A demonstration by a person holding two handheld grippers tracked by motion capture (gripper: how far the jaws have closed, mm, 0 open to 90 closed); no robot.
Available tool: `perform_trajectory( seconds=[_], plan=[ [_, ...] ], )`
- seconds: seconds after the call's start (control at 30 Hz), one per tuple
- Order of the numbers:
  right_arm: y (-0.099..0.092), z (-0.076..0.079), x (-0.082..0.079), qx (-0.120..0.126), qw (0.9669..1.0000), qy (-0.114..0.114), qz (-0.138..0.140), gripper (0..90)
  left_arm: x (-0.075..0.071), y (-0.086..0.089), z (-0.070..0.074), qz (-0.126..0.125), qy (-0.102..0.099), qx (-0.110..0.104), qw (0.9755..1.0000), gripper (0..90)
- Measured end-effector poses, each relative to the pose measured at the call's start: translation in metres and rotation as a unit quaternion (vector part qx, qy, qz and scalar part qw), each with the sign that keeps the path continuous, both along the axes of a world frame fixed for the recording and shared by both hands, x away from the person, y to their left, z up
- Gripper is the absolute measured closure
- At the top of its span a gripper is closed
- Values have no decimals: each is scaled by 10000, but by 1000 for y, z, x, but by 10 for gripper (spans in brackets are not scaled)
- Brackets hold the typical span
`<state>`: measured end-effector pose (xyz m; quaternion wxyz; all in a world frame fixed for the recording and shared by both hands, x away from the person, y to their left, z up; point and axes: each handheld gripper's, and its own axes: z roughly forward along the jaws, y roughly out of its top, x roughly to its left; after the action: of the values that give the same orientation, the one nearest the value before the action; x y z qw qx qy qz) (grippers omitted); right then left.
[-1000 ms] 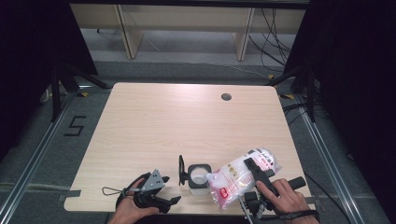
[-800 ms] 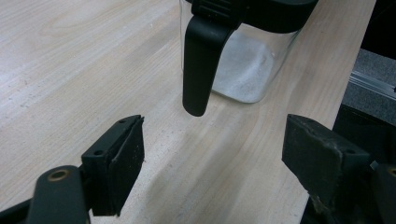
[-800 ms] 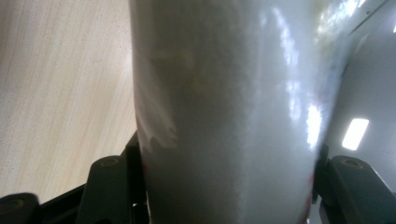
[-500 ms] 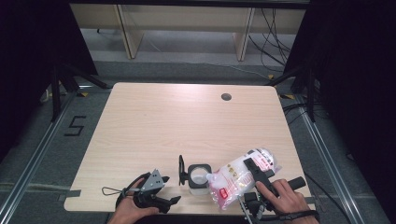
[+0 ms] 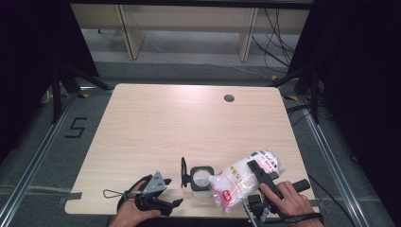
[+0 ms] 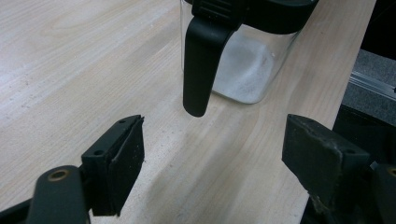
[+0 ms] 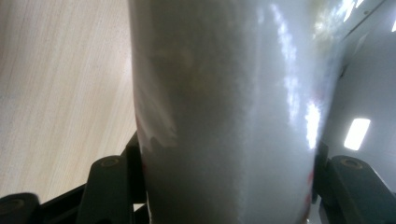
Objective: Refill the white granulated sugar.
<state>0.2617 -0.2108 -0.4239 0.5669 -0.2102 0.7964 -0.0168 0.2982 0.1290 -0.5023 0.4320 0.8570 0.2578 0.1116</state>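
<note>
L gripper [image 5: 163,204] sits at the near L edge of the table [image 5: 156,123], pale wood-grain laminate w/ rounded corners. Grey three-cornered plate on top, black body. Its jaws stand wide apart w/ nothing between them; flat black rubbery pads [image 6: 126,163], slightly worn at the edges. Just ahead of them stands the jar [image 5: 200,180]: clear squarish walls, black rim, black curved handle [image 6: 201,65] hanging down its near side, some white powder inside. Jar is at the near-centre edge of the table, apart from the L gripper. To the R, a bag [image 5: 243,176] of white granules, clear glossy plastic w/ red print, lies tilted w/ its lower corner over the jar's mouth. R gripper [image 5: 262,176] clamps the bag's fat middle, jaws part-open around it, pads pressing both sides.
</note>
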Motion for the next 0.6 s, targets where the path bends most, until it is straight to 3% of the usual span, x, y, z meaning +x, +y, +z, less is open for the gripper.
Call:
perform_trajectory(
  seconds=[0.1,0.37,0.4,0.47,0.5,0.6],
  plan=[
    [-1,-1,-1,122,9999,54,-66,420,0,0,0,1,-2,-3,10000,206],
    [-2,-1,0,116,9999,4,-28,421,0,0,0,-1,4,4,10000,206],
    [-2,-1,0,119,9999,1,-27,421,-1,-1,-1,92,102,-43,9999,206],
    [-2,-1,0,84,9999,44,-65,421,0,0,0,22,179,32,9998,206],
    [-1,1,-1,3,9998,91,-166,421,-2,-2,-1,60,164,-108,9998,206],
    [-1,0,0,-14,9999,56,-91,421,-2,-2,-1,66,168,-111,9998,206]
  ],
)
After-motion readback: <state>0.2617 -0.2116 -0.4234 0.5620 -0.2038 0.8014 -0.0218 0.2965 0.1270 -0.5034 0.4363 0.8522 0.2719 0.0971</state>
